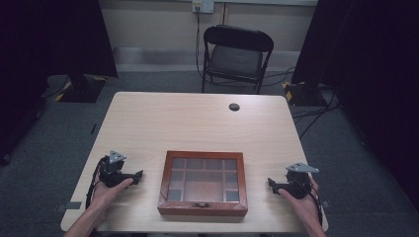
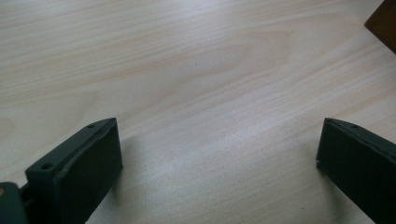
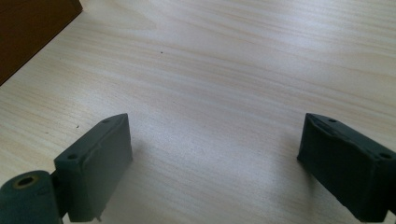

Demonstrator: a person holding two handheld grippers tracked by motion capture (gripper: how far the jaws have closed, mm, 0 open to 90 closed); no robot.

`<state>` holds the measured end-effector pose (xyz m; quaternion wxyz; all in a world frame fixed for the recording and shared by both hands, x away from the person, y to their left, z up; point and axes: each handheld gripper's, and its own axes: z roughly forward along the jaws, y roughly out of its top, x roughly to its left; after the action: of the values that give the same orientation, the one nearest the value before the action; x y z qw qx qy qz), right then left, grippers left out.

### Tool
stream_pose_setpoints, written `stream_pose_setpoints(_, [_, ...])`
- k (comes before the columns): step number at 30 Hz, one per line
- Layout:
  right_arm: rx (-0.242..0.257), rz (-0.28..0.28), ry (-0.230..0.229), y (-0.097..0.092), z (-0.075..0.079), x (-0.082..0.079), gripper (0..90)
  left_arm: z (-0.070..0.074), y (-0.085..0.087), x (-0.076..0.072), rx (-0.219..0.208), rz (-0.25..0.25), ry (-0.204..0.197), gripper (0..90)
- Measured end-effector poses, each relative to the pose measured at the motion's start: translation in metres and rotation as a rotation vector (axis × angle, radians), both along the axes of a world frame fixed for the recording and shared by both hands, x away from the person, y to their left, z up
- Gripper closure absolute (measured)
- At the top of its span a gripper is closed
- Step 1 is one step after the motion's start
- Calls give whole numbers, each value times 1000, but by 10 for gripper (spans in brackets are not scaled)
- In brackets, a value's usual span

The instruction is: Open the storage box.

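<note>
box: wooden box (image 1: pixel 203 182) with glass-paned lid shut, at the table's (image 1: pixel 197 118) near edge, centred for reach from both sides | left hand-held gripper (image 1: pixel 132 176): released, nothing between jaws, resting left of box, aimed at it | right hand-held gripper (image 1: pixel 273 186): released, empty, mirrored right of box | judgement: both poised to approach the box

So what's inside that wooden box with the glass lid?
Through the closed glass lid of the wooden box you can see a grid of compartments, small ones around a larger middle one. They look empty, but glare and the frame hide some corners, so I can't be sure.
</note>
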<state>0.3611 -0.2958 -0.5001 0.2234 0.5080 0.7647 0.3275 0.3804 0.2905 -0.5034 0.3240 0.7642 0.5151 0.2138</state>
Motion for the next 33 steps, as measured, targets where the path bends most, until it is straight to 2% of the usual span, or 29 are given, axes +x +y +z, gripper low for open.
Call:
stream_pose_setpoints(7, [-1,7,5,0,1,0,94,0,0,0,1,2,-2,0])
stream_pose_setpoints(12, [-2,24,18,1,4,0,158,0,0,0,1,1,-1,0])
stream_pose_setpoints(13, [7,24,39,2,6,0,166,0,1,1,5,-12,-1,0])
stream_pose_setpoints(19, [38,31,63,3,9,-1,204,0,1,1,2,-13,0,0])
stream_pose_setpoints(21, [59,47,68,4,11,-1,232,0,0,1,0,-13,0,0])
stream_pose_setpoints(25, [92,86,50,10,19,-4,293,0,0,1,0,-13,0,0])
stream_pose_setpoints(27, [115,129,42,17,25,-7,344,0,0,1,0,-14,0,0])
stream_pose_setpoints(30, [136,155,39,21,29,-8,375,0,0,1,0,-14,0,0])
stream_pose_setpoints(31, [149,165,40,23,30,-9,414,0,0,1,1,-14,0,0])
stream_pose_setpoints(33, [159,203,22,27,38,-11,447,0,0,1,0,-14,0,0])
